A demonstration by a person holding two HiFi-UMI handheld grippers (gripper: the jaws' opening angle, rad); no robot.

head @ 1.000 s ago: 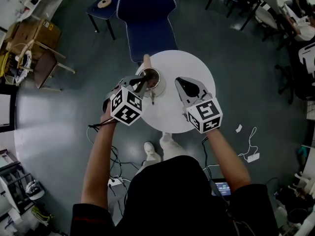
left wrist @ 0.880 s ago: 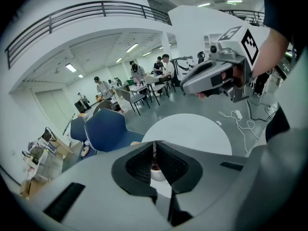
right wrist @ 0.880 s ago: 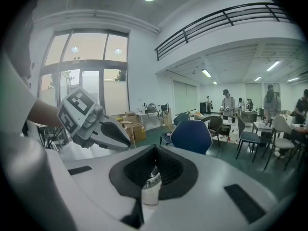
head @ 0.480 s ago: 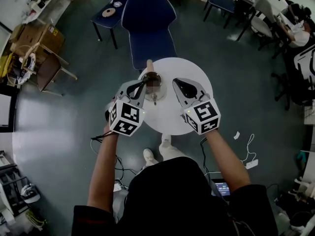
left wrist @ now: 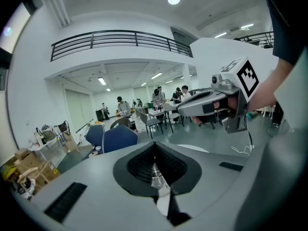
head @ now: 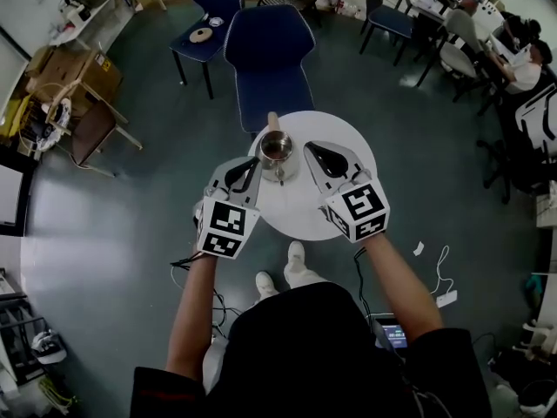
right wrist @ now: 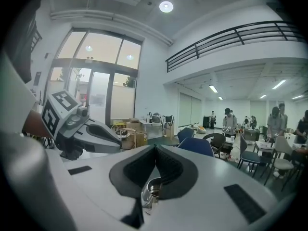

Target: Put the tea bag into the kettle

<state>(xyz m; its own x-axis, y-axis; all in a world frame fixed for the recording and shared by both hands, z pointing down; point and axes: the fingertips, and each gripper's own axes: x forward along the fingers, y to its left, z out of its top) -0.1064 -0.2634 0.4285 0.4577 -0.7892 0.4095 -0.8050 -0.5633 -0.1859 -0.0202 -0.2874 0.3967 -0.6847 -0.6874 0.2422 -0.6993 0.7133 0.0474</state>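
The kettle (head: pixel 277 149) stands open on the round table (head: pixel 352 142), just ahead of both grippers. The tea bag cannot be seen. What looks like its tag (head: pixel 280 178) lies beside the kettle's base, so the bag is probably already inside. The left gripper (head: pixel 254 162) has just been closing and is now shut, with nothing between its jaws. The right gripper (head: pixel 313 150) is closed and empty too. A tea bag is light, limp and easily torn, so the string or tag is the safest hold, pinched gently.
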